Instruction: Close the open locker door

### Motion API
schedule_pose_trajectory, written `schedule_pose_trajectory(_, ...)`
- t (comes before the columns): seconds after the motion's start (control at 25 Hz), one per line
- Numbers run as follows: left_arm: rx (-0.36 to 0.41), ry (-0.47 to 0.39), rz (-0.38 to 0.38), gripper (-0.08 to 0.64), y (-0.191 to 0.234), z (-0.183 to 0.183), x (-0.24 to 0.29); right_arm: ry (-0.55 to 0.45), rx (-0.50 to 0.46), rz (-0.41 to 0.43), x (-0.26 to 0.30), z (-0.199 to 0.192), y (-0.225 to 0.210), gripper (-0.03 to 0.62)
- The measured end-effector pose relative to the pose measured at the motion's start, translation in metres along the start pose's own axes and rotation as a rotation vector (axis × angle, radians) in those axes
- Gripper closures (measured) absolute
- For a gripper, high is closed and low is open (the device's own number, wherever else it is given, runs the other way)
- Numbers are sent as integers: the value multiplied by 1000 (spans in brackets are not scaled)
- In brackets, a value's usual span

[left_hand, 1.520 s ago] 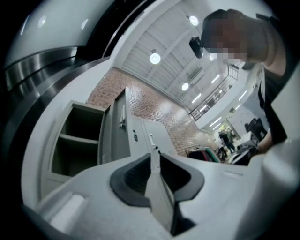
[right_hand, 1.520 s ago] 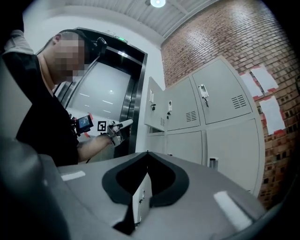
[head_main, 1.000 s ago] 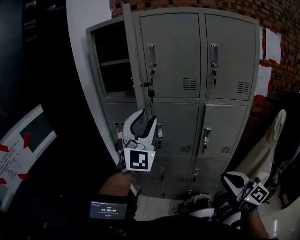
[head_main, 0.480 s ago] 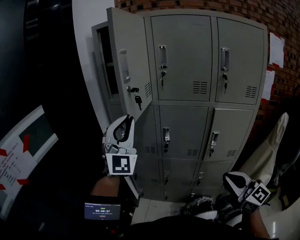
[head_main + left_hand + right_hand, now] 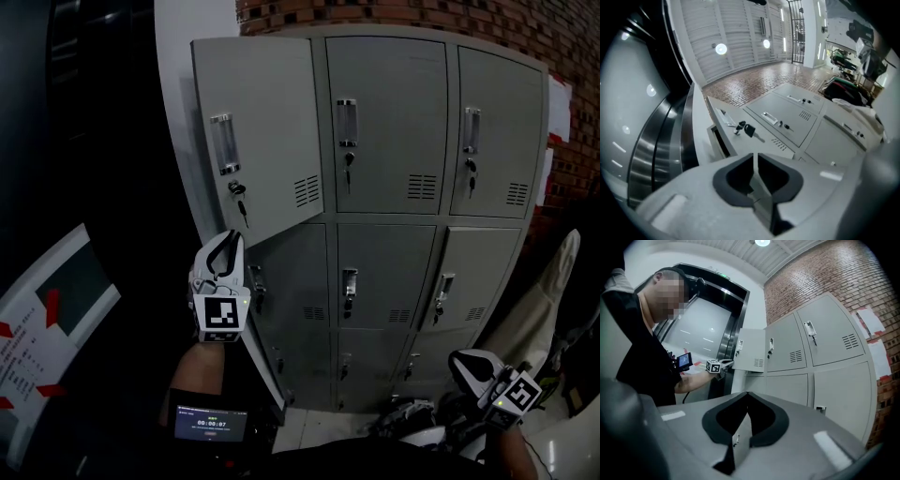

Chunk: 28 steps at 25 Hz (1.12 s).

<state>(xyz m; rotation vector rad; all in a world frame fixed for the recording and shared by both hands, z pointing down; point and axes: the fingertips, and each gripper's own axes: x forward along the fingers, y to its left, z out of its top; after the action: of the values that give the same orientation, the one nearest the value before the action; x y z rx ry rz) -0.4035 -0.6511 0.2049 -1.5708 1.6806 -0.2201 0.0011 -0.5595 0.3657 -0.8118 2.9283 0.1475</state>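
Fingers (image 5: 783, 177) closing empty, left gripper (image 5: 232, 237) upright beside door (image 5: 267, 122)

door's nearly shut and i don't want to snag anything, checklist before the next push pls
1. Top-left locker door fully shut: not ok, ajar.
2. Left gripper near door's lower edge: ok; jaws closing, nothing between them.
3. Keys in door's lock clear of gripper: ok.
4. Right gripper out of the way: ok, low, jaws together, empty.
5. Left gripper touching door: cannot tell.
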Motion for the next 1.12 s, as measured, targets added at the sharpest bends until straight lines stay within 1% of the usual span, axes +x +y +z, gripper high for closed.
schedule_pose_trajectory(0.12,-72,1,-9,541,7,-21,25,0,-3,-24,4,2,2,588)
schedule_pose_trajectory(0.2,-124,16,-25,546,7,-31,44,1,-6,-44,4,3,4,588)
schedule_pose_trajectory(0.24,-137,32,-25,546,8,-38,55,1,-8,-55,3,3,4,588)
schedule_pose_trajectory(0.28,-141,51,-22,539,9,-46,65,0,-8,-68,2,3,5,588)
schedule_pose_trajectory(0.36,-160,95,-28,549,10,-66,84,-1,-5,-98,-2,3,4,588)
schedule_pose_trajectory(0.48,-206,173,-61,551,4,-96,112,3,-1,-146,-12,1,4,588)
schedule_pose_trajectory(0.64,-211,256,-109,551,-11,-126,148,7,2,-205,-24,-1,2,588)
schedule_pose_trajectory(0.72,-219,279,-119,545,-12,-131,157,5,2,-226,-29,0,3,588)
schedule_pose_trajectory(0.8,-230,278,-140,548,-13,-130,158,6,5,-245,-35,0,3,588)
schedule_pose_trajectory(0.96,-283,278,-195,540,-17,-123,156,11,-2,-253,-34,4,5,588)
schedule_pose_trajectory(1.04,-326,274,-200,540,-16,-119,155,13,-12,-235,-27,7,11,588)
schedule_pose_trajectory(1.12,-397,237,-180,540,-9,-112,145,17,-18,-218,-19,9,18,588)
